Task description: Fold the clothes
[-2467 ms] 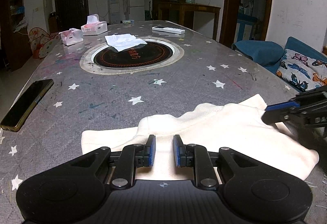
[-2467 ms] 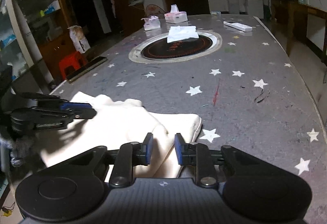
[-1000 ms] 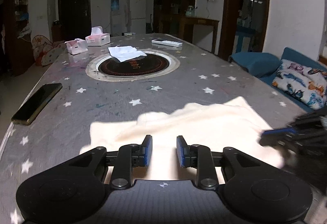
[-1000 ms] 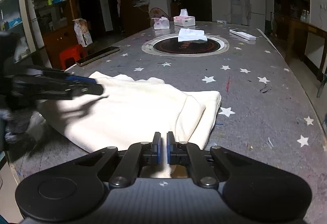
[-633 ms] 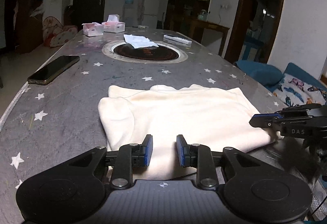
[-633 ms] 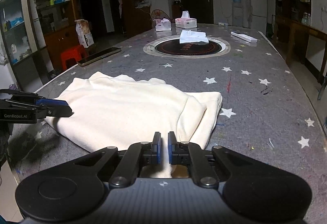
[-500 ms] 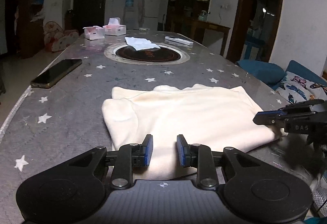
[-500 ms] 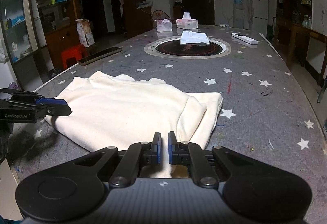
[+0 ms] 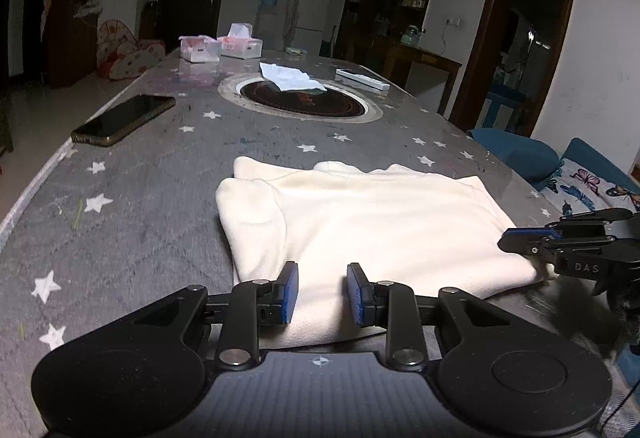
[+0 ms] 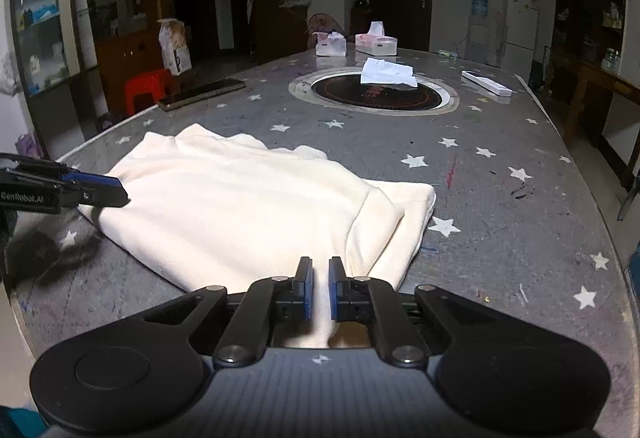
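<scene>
A cream garment [image 9: 372,222] lies folded flat on the grey star-patterned table; it also shows in the right wrist view [image 10: 248,206]. My left gripper [image 9: 322,294] is open, its blue pads over the garment's near edge with cloth lying between them. My right gripper [image 10: 319,288] is nearly closed, a fold of the garment's near edge sitting in the narrow gap between its pads. The right gripper also shows at the right of the left wrist view [image 9: 560,242], and the left gripper at the left of the right wrist view [image 10: 76,190].
A phone [image 9: 124,114] lies at the table's left edge. A round inset hotplate [image 9: 300,104] with a white cloth [image 9: 290,76] sits mid-table, tissue boxes [image 9: 220,46] and a remote [image 9: 362,78] beyond. A blue sofa with cushions [image 9: 576,174] stands at the right.
Both grippers have drawn back toward the near table edge, so the whole folded garment lies in view. The right gripper's jaws closed from wider apart to a narrow gap.
</scene>
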`<state>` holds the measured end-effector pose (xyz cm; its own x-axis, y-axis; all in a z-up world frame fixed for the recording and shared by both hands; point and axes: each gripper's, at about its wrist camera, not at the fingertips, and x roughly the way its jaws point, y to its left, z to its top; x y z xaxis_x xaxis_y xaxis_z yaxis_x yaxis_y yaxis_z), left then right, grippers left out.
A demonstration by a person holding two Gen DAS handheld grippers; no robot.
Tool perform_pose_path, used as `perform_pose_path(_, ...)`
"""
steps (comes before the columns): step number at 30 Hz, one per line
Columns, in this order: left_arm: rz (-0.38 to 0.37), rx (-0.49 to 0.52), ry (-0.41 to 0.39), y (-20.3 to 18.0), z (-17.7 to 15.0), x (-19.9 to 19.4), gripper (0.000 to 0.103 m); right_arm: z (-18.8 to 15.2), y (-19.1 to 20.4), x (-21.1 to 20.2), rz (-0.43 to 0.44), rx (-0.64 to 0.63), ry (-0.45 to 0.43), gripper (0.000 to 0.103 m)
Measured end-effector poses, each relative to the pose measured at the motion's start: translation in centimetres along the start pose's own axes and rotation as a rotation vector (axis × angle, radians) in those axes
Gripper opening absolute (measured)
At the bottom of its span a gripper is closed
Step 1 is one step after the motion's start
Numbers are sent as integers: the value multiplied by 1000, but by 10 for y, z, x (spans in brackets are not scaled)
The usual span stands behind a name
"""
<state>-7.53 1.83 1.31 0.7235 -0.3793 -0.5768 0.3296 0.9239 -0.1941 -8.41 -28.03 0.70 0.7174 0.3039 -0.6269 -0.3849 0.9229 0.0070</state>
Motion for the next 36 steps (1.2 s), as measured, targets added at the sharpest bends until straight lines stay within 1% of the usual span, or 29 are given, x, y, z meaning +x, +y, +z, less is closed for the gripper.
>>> perform_pose_path(4, -27, -7, 19, -5, -4, -6, 30, -2, 1, -4, -11, -46, 14, 7)
perform_pose_path(8, -57, -12, 42, -10, -7, -12, 30, -4, 0, -10, -20, -63, 30, 7)
perform_pose_path(13, -93, 12, 54, -20, -16, -21, 30, -13, -1, -24, -28, -76, 45, 7)
perform_pose_path(15, -87, 29, 51, -25, -16, -22, 30, -15, -2, -28, -26, -67, 42, 7)
perform_pose_path(17, -76, 52, 47, -33, -13, -23, 31, -15, -1, -31, -21, -57, 33, 10)
perform_pose_path(19, -97, 68, 35, -40, -10, -25, 31, -14, 2, -34, -17, -59, 17, 12)
perform_pose_path(20, -108, 76, 29, -44, -8, -25, 31, -14, 5, -37, -9, -62, 5, 16)
perform_pose_path(21, -122, 82, 25, -48, -7, -25, 31, -13, 7, -39, 4, -65, -6, 17)
perform_pose_path(25, -164, 109, 23, -64, -7, -19, 31, -9, 20, -42, 63, -82, -44, 17)
perform_pose_path(27, -174, 124, 29, -70, -8, -15, 31, -7, 30, -41, 103, -105, -67, 17)
perform_pose_path(31, -176, 131, 57, -75, -16, -8, 31, -8, 46, -35, 166, -147, -72, 17)
perform_pose_path(34, -174, 128, 60, -75, -20, -8, 31, -15, 54, -28, 174, -178, -62, 17)
perform_pose_path(36, -171, 134, 60, -75, -21, -8, 31, -21, 56, -26, 167, -193, -75, 17)
